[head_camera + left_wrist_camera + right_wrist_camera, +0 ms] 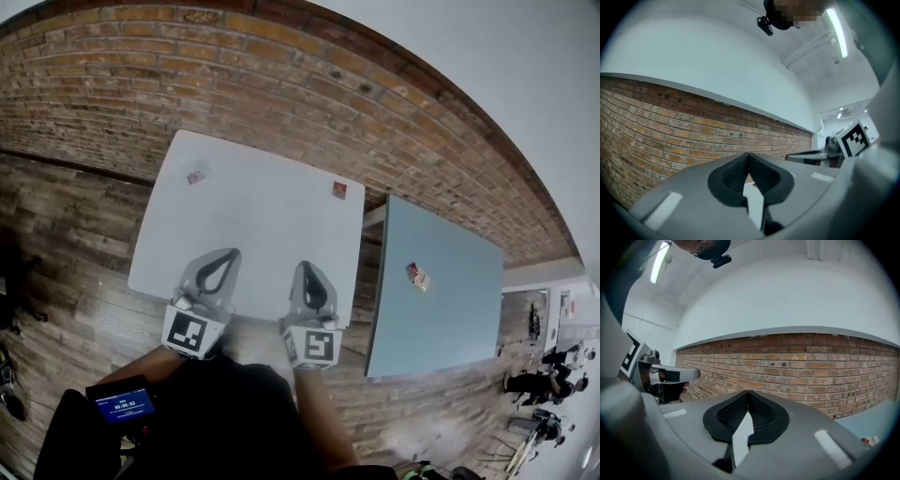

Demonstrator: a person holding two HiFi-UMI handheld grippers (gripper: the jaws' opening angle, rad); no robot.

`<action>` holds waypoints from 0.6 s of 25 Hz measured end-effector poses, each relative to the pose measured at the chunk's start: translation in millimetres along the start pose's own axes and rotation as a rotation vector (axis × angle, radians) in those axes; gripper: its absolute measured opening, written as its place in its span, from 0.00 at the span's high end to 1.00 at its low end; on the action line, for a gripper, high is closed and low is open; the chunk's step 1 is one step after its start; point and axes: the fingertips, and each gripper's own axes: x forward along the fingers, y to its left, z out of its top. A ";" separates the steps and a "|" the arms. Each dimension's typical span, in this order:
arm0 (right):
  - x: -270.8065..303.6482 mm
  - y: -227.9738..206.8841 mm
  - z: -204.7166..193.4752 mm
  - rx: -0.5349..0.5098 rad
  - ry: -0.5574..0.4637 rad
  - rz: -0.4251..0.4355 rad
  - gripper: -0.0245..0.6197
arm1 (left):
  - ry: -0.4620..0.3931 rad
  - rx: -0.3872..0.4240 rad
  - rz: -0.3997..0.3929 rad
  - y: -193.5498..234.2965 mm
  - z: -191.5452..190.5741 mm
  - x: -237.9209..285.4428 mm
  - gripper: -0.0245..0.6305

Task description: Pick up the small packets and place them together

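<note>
Three small packets show in the head view: a pale one [198, 173] at the white table's far left, a red one [339, 189] at its far right corner, and a red-and-white one [417, 277] on the blue-grey table. My left gripper [229, 253] and right gripper [306, 267] hover side by side over the white table's near edge, both shut and empty, pointing toward the brick wall. In the left gripper view the jaws [749, 155] meet tip to tip. The right gripper view shows the same at its jaws [748, 393], with a packet [871, 440] far right.
The white table [262, 234] stands against a brick wall [281, 84]. A blue-grey table [450, 309] sits to its right across a narrow gap. Wooden floor lies around both. People stand far off at the lower right.
</note>
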 end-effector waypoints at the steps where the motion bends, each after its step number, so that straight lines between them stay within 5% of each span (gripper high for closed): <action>1: 2.1 -0.4 -1.2 0.004 0.016 -0.009 0.96 | 0.005 0.003 -0.012 0.4 -1.5 1.9 0.96; 15: 23.8 -22.9 -12.2 0.049 0.027 -0.011 0.96 | 0.071 -0.015 0.007 11.7 -23.2 25.3 0.96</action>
